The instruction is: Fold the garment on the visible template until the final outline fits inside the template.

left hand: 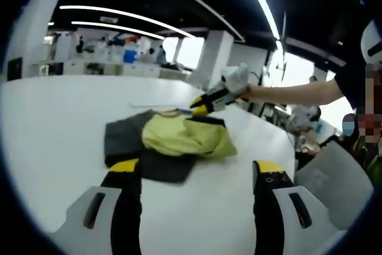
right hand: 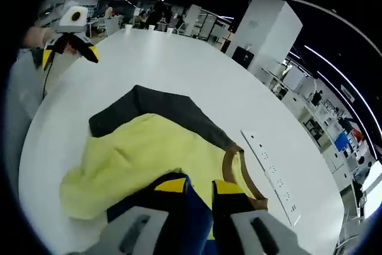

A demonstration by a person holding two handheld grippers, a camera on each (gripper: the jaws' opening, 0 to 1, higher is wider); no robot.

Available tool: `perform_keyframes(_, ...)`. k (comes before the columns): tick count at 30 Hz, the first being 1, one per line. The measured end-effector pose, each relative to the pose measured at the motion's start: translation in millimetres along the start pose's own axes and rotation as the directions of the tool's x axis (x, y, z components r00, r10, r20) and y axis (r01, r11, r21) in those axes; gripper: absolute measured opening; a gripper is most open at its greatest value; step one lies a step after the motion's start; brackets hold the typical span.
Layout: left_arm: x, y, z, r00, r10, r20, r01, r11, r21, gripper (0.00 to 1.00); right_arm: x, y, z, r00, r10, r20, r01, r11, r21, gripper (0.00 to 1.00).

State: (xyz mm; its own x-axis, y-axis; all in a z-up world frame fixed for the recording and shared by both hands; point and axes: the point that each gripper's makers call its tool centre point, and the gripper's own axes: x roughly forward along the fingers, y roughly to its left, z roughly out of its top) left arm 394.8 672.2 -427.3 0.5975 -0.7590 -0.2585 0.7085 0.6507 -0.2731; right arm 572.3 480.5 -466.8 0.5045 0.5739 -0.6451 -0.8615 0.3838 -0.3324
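Note:
A yellow garment (left hand: pixel 185 135) with a brown collar (right hand: pixel 230 165) lies crumpled on a dark grey flat sheet (left hand: pixel 122 138) in the middle of the white table (left hand: pixel 54 123). In the left gripper view my left gripper (left hand: pixel 196 168) hangs open just short of the sheet's near edge, nothing between its jaws. A gloved hand holds my right gripper (left hand: pixel 199 107) at the garment's far side, by the collar. In the right gripper view the right gripper (right hand: pixel 200 186) has navy fabric of the garment (right hand: pixel 137 159) pinched between nearly closed jaws. The left gripper (right hand: pixel 70 52) hovers open beyond the sheet (right hand: pixel 173 107).
A white power strip (right hand: pixel 271 168) lies on the table beside the collar. A person's arm (left hand: pixel 298 92) reaches in from the right, and a grey chair (left hand: pixel 334 174) stands at the table's edge. Desks and pillars fill the room behind.

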Motion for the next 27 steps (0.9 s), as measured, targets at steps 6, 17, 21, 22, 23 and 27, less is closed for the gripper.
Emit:
perform_keyframes(6, 2, -0.4, 2.1, 1.000, -0.006, -0.002, 0.006, 1.000, 0.014, 0.72, -22, -8, -2.9, 0.999, -0.043, 0.027, 0.043, 0.999, -0.019, 0.22)
perform_keyframes(17, 8, -5.1, 1.0, 1.000, -0.022, -0.006, 0.022, 1.000, 0.018, 0.72, -50, 15, 0.7, 0.997, -0.049, 0.052, 0.056, 0.986, -0.157, 0.40)
perform_keyframes(21, 7, -5.5, 0.6, 1.000, -0.023, -0.007, 0.023, 1.000, 0.017, 0.72, -58, 29, -0.4, 0.998, -0.048, 0.051, 0.057, 0.976, -0.211, 0.43)
perform_keyframes(22, 7, -5.6, 0.7, 1.000, -0.024, -0.006, 0.024, 1.000, 0.016, 0.72, -60, 34, -1.4, 0.998, -0.043, 0.049, 0.053, 0.973, -0.227, 0.43)
perform_keyframes(23, 6, -5.5, 0.4, 1.000, -0.024, -0.006, 0.024, 1.000, 0.015, 0.72, -61, 37, -2.6, 0.998, -0.044, 0.045, 0.053, 0.969, -0.240, 0.43)
perform_keyframes(27, 6, -5.1, -1.3, 1.000, -0.024, -0.009, 0.024, 1.000, 0.012, 0.72, -69, 54, -4.2, 0.998, -0.037, 0.056, 0.051, 0.962, -0.269, 0.39)
